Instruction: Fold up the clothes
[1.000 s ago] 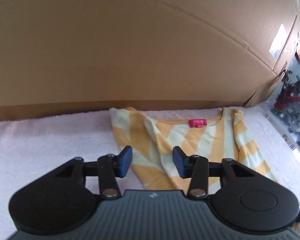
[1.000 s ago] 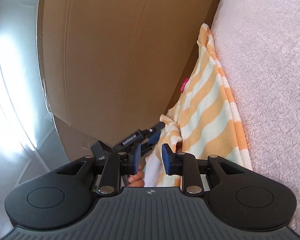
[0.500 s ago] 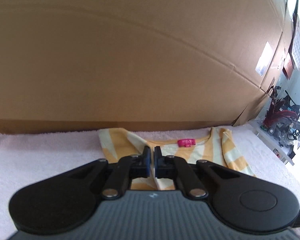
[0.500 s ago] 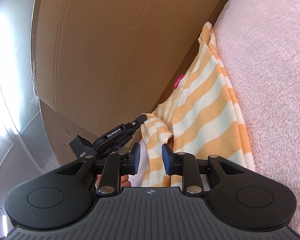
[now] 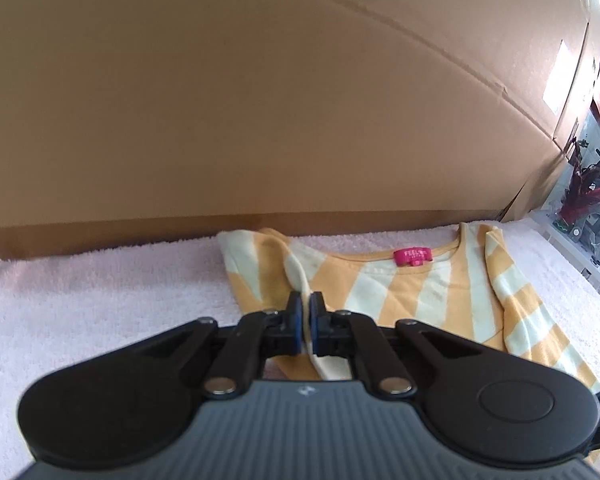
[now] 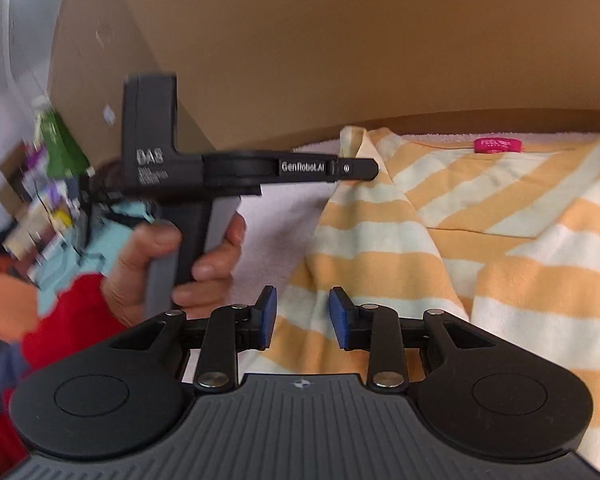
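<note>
Striped orange-and-cream top (image 5: 428, 292) lies flat on the pink towel (image 5: 100, 300), neckline toward the cardboard box (image 5: 260, 100).

I have my left gripper (image 5: 305, 322) clenched on a raised fold of the top's edge, on the side away from the pink neck label (image 5: 413, 257). My right gripper (image 6: 303, 316) hangs released over the hem end, farthest from that label, nothing pinched between its blue pads (image 6: 269, 312). Long axis runs label to hem, so I judge the right must grip next.

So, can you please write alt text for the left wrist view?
The left gripper is shut on a raised fold of an orange-and-cream striped shirt with a pink neck label. The shirt lies on a pale pink towel, before a large cardboard box.
</note>
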Tool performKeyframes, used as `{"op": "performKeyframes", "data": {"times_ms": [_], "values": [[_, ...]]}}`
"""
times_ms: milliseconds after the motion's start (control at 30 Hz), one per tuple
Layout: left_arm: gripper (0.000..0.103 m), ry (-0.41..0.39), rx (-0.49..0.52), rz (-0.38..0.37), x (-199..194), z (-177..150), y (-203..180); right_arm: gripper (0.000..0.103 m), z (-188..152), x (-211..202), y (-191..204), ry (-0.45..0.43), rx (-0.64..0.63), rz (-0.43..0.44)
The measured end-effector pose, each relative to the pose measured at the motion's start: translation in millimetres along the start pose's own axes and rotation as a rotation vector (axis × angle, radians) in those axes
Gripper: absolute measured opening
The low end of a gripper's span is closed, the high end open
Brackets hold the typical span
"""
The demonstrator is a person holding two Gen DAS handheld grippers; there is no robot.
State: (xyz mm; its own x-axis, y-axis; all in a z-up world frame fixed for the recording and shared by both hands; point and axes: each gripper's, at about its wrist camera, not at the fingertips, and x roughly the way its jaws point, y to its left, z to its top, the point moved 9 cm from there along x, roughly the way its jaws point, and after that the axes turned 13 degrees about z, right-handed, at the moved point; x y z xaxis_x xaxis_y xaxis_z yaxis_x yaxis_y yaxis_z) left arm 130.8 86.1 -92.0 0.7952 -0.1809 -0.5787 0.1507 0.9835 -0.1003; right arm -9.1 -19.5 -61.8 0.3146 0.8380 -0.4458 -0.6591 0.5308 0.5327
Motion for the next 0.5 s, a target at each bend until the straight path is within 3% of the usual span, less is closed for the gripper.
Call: {"op": "performKeyframes", "data": {"times_ms": [33, 67, 133, 167, 233, 433, 467, 500], "values": [[0.003, -0.001, 0.004, 0.001, 0, 0, 0, 0.024, -1, 6, 1, 0.028, -0.032, -0.022], [0.003, -0.002, 0.005, 0.002, 0, 0, 0, 0.024, -5, 3, 7, 0.060, -0.017, 0.031], [0.004, -0.002, 0.008, 0.005, 0, 0, -1, 0.025, -21, -5, 31, 0.158, -0.012, 0.224], [0.004, -0.004, 0.014, 0.008, 0, 1, -2, 0.025, -29, -7, 41, 0.203, -0.025, 0.281], [0.004, -0.010, 0.034, 0.018, -1, 1, -4, 0.027, -34, -9, 48, 0.207, -0.082, 0.228], [0.004, -0.016, 0.050, 0.030, -2, -1, -5, 0.024, -38, 3, 39, 0.147, -0.232, -0.053], [0.004, -0.016, 0.052, 0.031, -2, -1, -5, 0.019, -38, 3, 40, 0.138, -0.247, -0.077], [0.004, -0.017, 0.052, 0.031, -2, -1, -5, 0.005, -38, 1, 39, 0.133, -0.245, -0.094]]}}
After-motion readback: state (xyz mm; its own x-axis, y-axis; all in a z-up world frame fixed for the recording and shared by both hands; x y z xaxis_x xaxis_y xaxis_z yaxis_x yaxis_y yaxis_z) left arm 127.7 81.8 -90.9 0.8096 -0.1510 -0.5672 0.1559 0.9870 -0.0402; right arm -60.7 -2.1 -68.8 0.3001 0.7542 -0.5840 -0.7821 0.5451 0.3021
